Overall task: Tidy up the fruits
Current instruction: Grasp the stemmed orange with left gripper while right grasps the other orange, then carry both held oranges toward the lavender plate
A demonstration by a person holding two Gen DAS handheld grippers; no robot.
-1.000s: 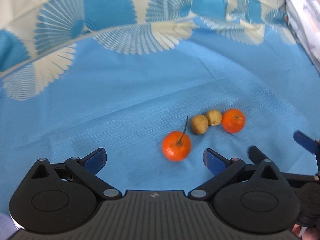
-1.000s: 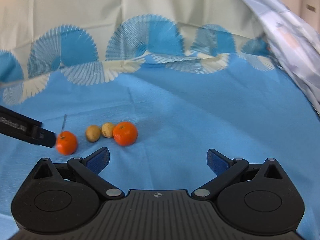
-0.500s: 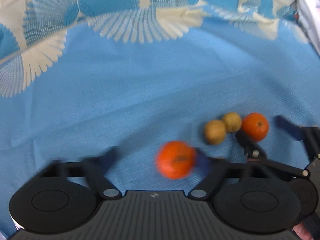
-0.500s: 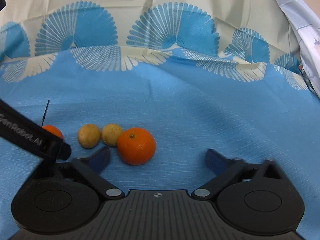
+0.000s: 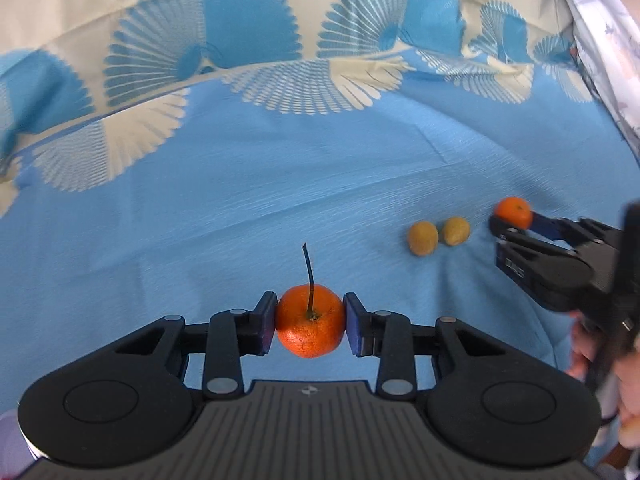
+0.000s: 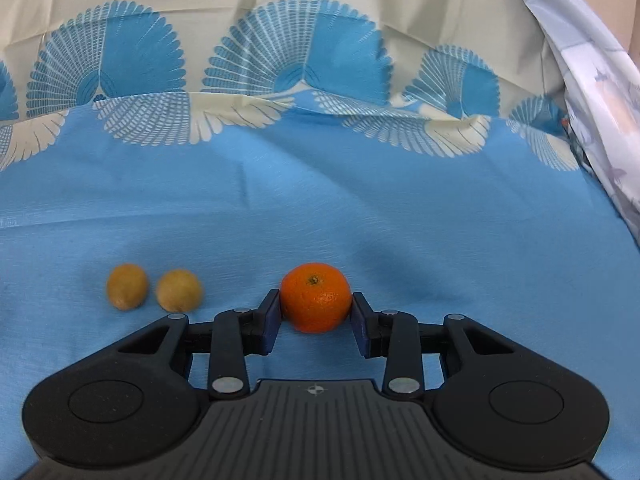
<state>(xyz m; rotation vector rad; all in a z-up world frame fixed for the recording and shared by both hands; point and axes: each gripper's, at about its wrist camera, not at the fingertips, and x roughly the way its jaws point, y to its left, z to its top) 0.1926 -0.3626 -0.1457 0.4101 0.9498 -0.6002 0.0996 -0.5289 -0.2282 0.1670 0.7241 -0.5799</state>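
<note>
My left gripper (image 5: 310,326) is shut on an orange tangerine with a long dark stem (image 5: 310,330), both blue pads against its sides. My right gripper (image 6: 315,314) is shut on a second, stemless tangerine (image 6: 315,302), which also shows in the left wrist view (image 5: 513,212) with the right gripper (image 5: 516,228) around it. Two small yellow-brown fruits lie side by side on the blue cloth, left of the right gripper (image 6: 127,286) (image 6: 179,290) and between the two grippers in the left wrist view (image 5: 422,237) (image 5: 455,231).
The blue cloth (image 6: 360,208) has a cream and blue fan-pattern border (image 6: 300,76) rising at the back. A pale patterned fabric (image 6: 592,92) hangs along the right side. A hand (image 5: 600,356) holds the right gripper's handle.
Both grippers were open a second ago and have closed, each on a tangerine. The left one took the stemmed tangerine, the right one moved left and took the stemless one.
</note>
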